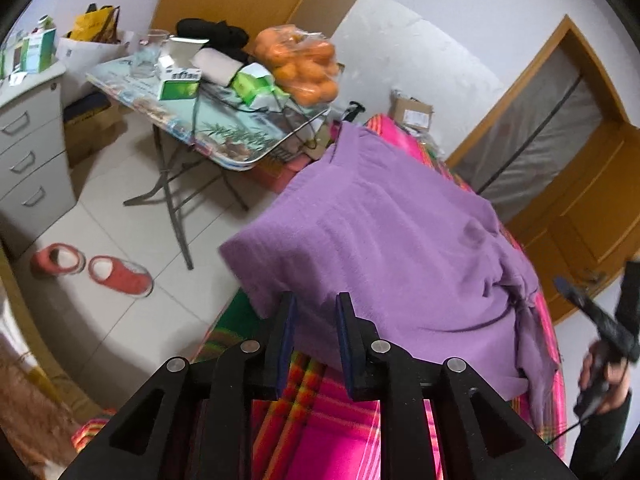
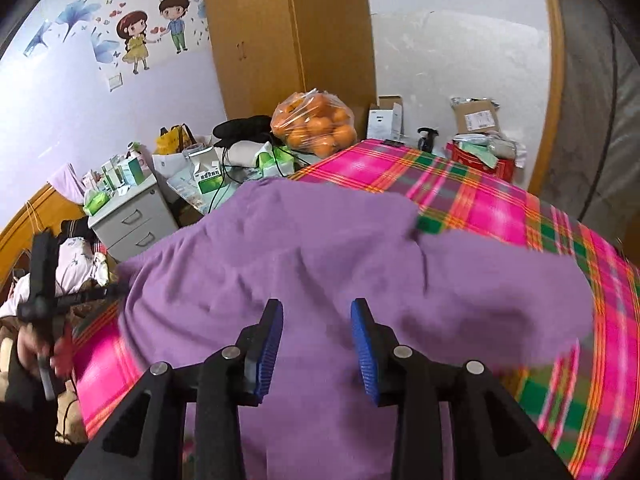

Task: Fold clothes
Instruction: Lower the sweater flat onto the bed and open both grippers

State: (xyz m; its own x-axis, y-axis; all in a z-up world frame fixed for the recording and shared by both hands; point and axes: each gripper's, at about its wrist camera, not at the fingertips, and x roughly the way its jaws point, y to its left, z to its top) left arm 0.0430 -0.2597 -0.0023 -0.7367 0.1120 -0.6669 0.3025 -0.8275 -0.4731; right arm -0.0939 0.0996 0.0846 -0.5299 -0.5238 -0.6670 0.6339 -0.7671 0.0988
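Room: small bedroom with white walls, pale tiled floor (image 1: 132,320), tall wooden wardrobe (image 2: 288,40) at 12 o'clock in the right wrist view, cartoon wall stickers (image 2: 152,36) at 10 o'clock.
Surface: bed under a bright pink, green and orange plaid blanket (image 2: 500,208), filling the lower right of both views.
Garment: soft purple knitted sweater (image 1: 400,240), spread flat on the plaid blanket at the centre of both views, its near edge overhanging toward 7 o'clock in the left wrist view, one part bunched at 4 o'clock.
Left gripper (image 1: 316,308): black, dark blue pads, jaws a narrow way apart; tips at the sweater's near hem, at 6 o'clock; cloth lies behind the gap, none seen pinched between the pads.
Right gripper (image 2: 317,312): black, ribbed blue pads, jaws well apart, empty, above the purple sweater at 6 o'clock; touching or not, cannot tell.
Folding table (image 1: 200,128): metal legs, cluttered top, at 11 o'clock in the left wrist view, bearing a clear plastic bag of oranges (image 1: 300,68) and green and white boxes (image 1: 180,84).
Drawers: grey three-drawer cabinet (image 1: 28,152) at 9 o'clock.
Floor: pair of red slip-on shoes (image 1: 92,268) at 8 o'clock.
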